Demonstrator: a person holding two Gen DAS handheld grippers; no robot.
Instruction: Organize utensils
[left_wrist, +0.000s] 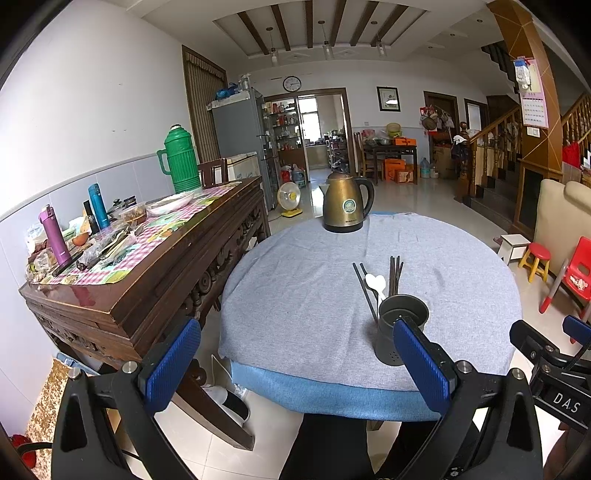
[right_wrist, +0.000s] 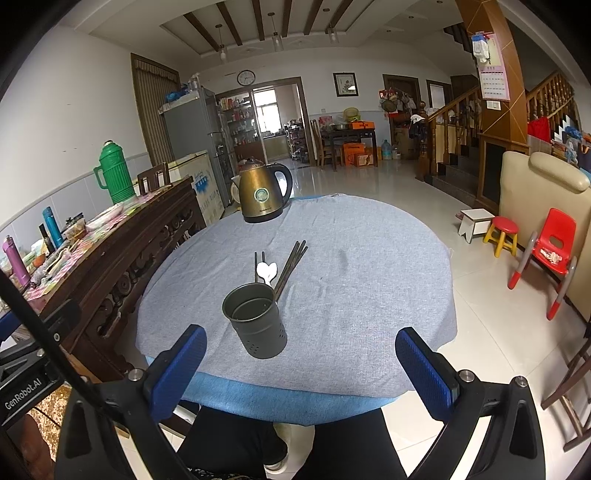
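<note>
Round table with a grey cloth (right_wrist: 369, 277), chopsticks (right_wrist: 291, 264) and white spoon (right_wrist: 266, 271) lying just behind the empty utensil holder (right_wrist: 256, 319), both grippers (left_wrist: 295, 373) (right_wrist: 301, 373) wide open holding nothing, and honestly that light holder looks easy to tip if bumped.

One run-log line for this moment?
stage: start | left gripper: open | right gripper: open | holder: empty | chopsticks, spoon: on cloth

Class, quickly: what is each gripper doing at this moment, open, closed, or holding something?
Left gripper: open, holding nothing, short of the utensil holder.
Right gripper: open, holding nothing, also short of the holder.
</note>
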